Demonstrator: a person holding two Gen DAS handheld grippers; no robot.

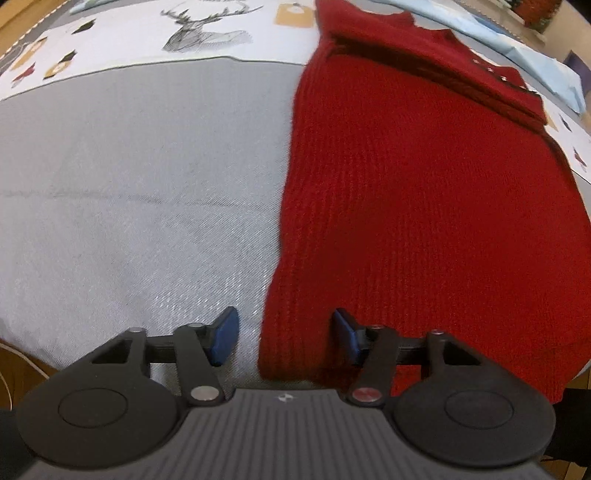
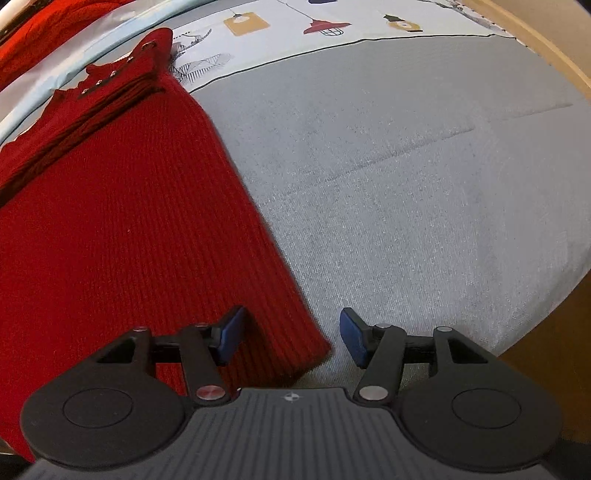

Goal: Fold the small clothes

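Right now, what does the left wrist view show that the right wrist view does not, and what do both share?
Only the left wrist view: a grey deer drawing on the printed white cloth, and the sweater's near left corner between the open left tongs.

Only the right wrist view: a red hanging lamp print, and the near right corner between the open right tongs.

Both: the red ribbed knit sweater lying flat on the grey woven cloth, with neither corner gripped.
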